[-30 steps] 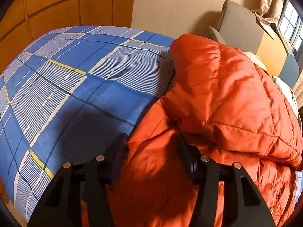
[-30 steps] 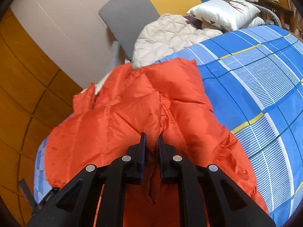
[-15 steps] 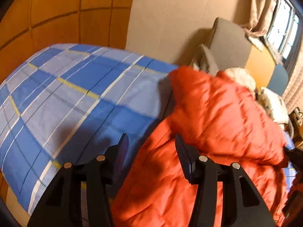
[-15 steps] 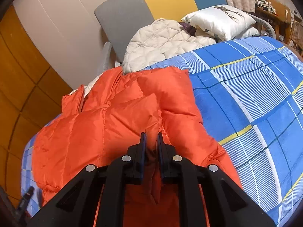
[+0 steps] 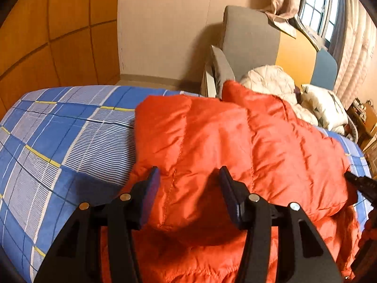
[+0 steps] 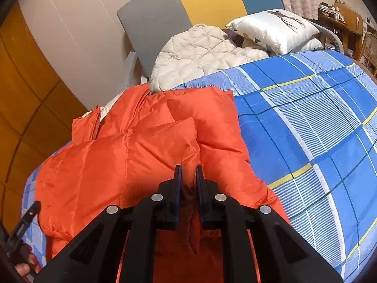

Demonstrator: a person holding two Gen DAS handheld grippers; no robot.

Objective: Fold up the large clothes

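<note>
An orange puffer jacket (image 5: 235,146) lies folded over itself on a blue checked bedsheet (image 5: 70,136). My left gripper (image 5: 188,179) is open, its jaws wide apart just over the jacket's near edge, holding nothing. My right gripper (image 6: 187,172) is shut on a fold of the orange jacket (image 6: 132,160) at its near right edge, with cloth pinched between the pads. The right gripper's tip shows at the right edge of the left wrist view (image 5: 360,184). The left gripper shows at the lower left of the right wrist view (image 6: 23,224).
A cream quilted jacket (image 6: 200,54) and a white pillow (image 6: 271,28) lie at the head of the bed. A grey, yellow and blue headboard (image 6: 188,7) stands behind them. Orange wall panels (image 5: 47,35) lie to the left. Bare sheet (image 6: 306,129) spreads to the right.
The left gripper has lifted and pulled back from the jacket, staying open. The right gripper keeps its hold on the fold and has drawn it back slightly.
</note>
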